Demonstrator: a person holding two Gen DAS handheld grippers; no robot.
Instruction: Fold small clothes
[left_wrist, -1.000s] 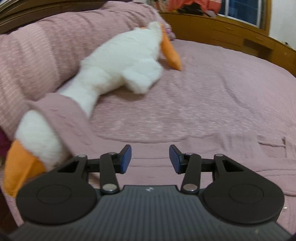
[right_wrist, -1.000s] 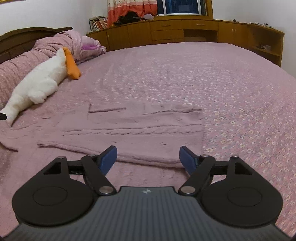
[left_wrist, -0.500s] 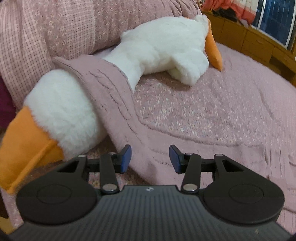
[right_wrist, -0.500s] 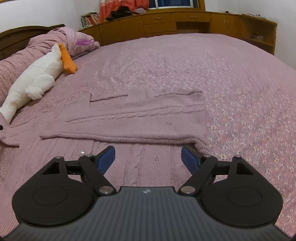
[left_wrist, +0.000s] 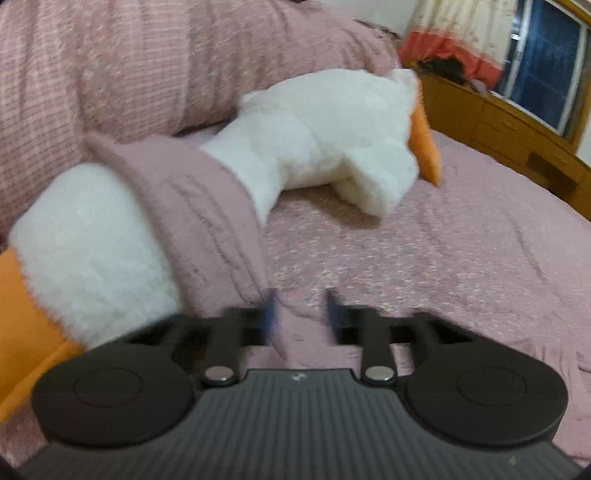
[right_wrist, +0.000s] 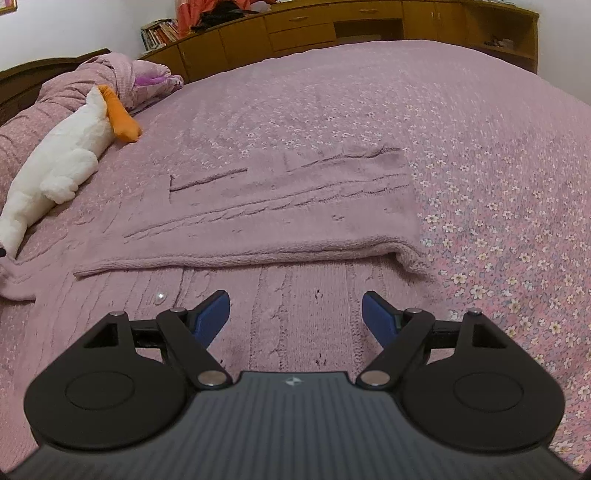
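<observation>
A pink cable-knit sweater (right_wrist: 280, 218) lies flat on the bed, its far half folded over toward me. My right gripper (right_wrist: 295, 314) is open and empty, low over the sweater's near part. One sleeve (left_wrist: 192, 199) is draped over the neck of a white plush goose (left_wrist: 317, 140). My left gripper (left_wrist: 301, 314) is open and hovers just at the base of that sleeve; the view is blurred by motion.
The goose (right_wrist: 62, 162) lies along the left side of the bed against pink pillows (left_wrist: 155, 66). The floral pink bedspread (right_wrist: 498, 184) stretches to the right. Wooden cabinets (right_wrist: 332, 26) line the far wall.
My left gripper has swung toward the goose and closed in on the draped sleeve, its jaws a little narrower. My right gripper has moved forward over the sweater's near part.
</observation>
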